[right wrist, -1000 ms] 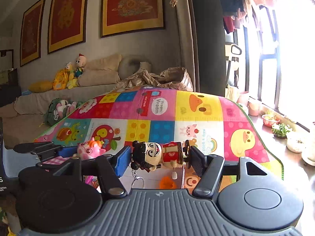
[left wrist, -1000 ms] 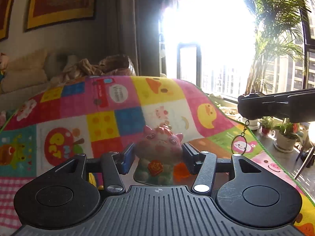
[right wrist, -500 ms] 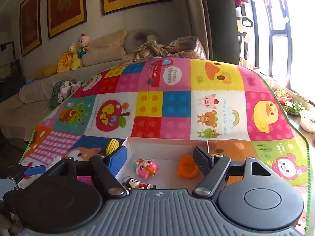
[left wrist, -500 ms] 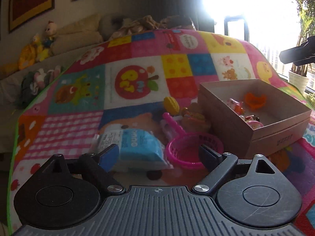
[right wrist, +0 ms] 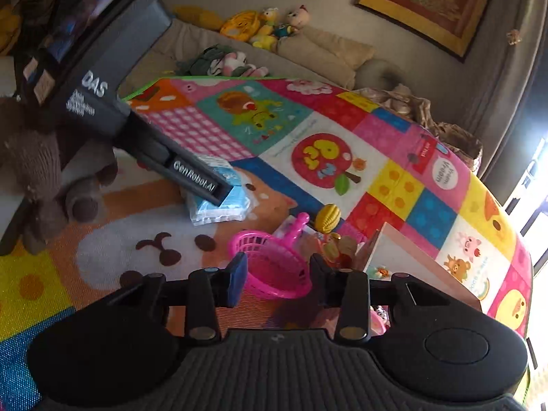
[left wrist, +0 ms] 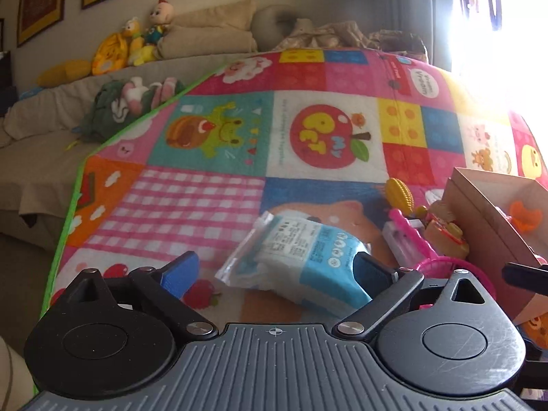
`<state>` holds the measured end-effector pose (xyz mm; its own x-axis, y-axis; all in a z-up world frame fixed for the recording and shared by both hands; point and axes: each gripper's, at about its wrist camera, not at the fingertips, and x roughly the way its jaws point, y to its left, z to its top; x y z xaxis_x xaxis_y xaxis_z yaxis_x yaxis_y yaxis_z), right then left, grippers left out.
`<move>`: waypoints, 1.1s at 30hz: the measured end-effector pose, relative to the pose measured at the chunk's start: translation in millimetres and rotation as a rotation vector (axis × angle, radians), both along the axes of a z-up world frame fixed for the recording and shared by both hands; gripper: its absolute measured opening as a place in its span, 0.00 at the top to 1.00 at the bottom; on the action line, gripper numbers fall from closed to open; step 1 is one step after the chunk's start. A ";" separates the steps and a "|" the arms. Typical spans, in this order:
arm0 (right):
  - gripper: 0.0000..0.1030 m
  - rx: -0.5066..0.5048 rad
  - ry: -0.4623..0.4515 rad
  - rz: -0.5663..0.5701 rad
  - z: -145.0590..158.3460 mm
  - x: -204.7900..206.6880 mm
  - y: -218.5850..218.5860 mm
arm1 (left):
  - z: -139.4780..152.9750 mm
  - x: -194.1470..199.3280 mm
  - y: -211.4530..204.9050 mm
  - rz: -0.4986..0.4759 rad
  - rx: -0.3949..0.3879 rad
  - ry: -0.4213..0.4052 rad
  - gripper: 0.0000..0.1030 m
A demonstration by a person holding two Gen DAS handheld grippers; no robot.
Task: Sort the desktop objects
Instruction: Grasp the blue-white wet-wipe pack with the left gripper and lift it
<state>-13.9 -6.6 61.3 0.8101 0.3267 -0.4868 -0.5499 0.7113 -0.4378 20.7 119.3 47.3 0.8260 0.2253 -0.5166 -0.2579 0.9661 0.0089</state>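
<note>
The left hand-held gripper (left wrist: 275, 270) hangs low over the colourful play mat (left wrist: 212, 202) with its jaws spread wide and opening further. A blue-and-white tissue pack (left wrist: 301, 260) in clear wrap lies on the mat between the fingers, nearer the right one, but the pads do not press on it, so it is released, not grasped. In the right wrist view the same pack (right wrist: 219, 205) sits at the far left of the mat, partly hidden by the dark body of the left hand-held gripper (right wrist: 226, 193).

The right hand-held gripper (right wrist: 277, 277) is closing. A pink toy basket (right wrist: 270, 263) with a pink handle lies on the mat just beyond and between its fingers; the pads are not squeezing it, so nothing is grasped.

Right of the basket stands an open cardboard box (right wrist: 411, 260), with an orange toy (left wrist: 524, 215) inside it. A yellow toy corn cob (right wrist: 327, 217) lies on the mat just beyond the basket handle, and a small brown-and-red toy figure (left wrist: 445, 229) rests against the box's near wall. Plush toys (left wrist: 144, 37) sit on the sofa at the far side.
</note>
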 end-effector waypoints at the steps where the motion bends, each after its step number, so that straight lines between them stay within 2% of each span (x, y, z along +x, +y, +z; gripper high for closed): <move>1: 0.64 -0.020 -0.004 0.005 -5.4 3.3 8.0 | 0.9 -3.0 3.8 0.007 -0.005 0.005 0.03; 4: 0.69 -0.064 0.004 0.005 -17.0 18.7 26.0 | 2.5 -9.1 14.4 -0.003 -0.076 0.034 0.02; 6: 0.89 -0.073 0.060 -0.010 -20.2 27.4 31.0 | 0.7 -6.9 17.3 -0.041 -0.151 0.075 0.02; 7: 0.92 -0.055 0.105 -0.017 -18.4 31.5 29.9 | -0.3 -4.7 16.8 -0.054 -0.181 0.090 0.02; 10: 0.93 0.034 0.226 0.011 -8.1 22.6 13.4 | -1.5 7.7 9.1 -0.064 -0.222 0.110 0.01; 14: 0.93 0.079 0.310 0.055 -1.8 -8.9 -15.7 | -5.2 44.4 -0.8 0.001 -0.248 0.142 0.00; 16: 0.93 0.093 0.337 0.076 0.1 -24.7 -29.3 | -8.9 67.1 -2.6 0.045 -0.231 0.163 0.00; 20: 0.93 0.145 0.364 0.128 7.3 -49.2 -56.7 | -16.7 97.2 -6.6 0.115 -0.083 0.193 0.01; 22: 0.88 0.174 0.346 0.126 12.5 -54.8 -68.4 | -20.0 98.7 -5.8 0.112 -0.032 0.201 0.02; 23: 0.79 0.189 0.332 0.118 16.0 -55.4 -74.8 | -21.5 96.9 -5.5 0.101 -0.018 0.204 0.05; 24: 0.62 0.198 0.310 0.107 18.2 -55.8 -79.9 | -23.4 94.1 -4.8 0.085 -0.007 0.213 0.18; 25: 0.51 0.206 0.285 0.096 19.8 -55.7 -84.3 | -25.7 90.8 -3.7 0.068 -0.005 0.230 0.29; 26: 0.33 0.213 0.263 0.086 20.7 -55.4 -88.2 | -26.6 85.1 -1.9 0.054 -0.018 0.221 0.31; 27: 0.26 0.216 0.250 0.081 20.9 -53.8 -90.7 | -26.4 79.0 -0.6 0.035 -0.024 0.217 0.35; 28: 0.26 0.211 0.243 0.075 20.3 -51.2 -91.4 | -25.7 72.6 -0.1 0.021 -0.023 0.217 0.39; 31: 0.25 0.192 0.241 0.060 16.9 -44.9 -89.8 | -22.7 48.1 -2.7 -0.027 -0.020 0.227 0.40; 33: 0.19 0.187 0.244 0.058 13.5 -39.8 -87.5 | -20.5 25.8 -7.1 -0.073 -0.028 0.230 0.40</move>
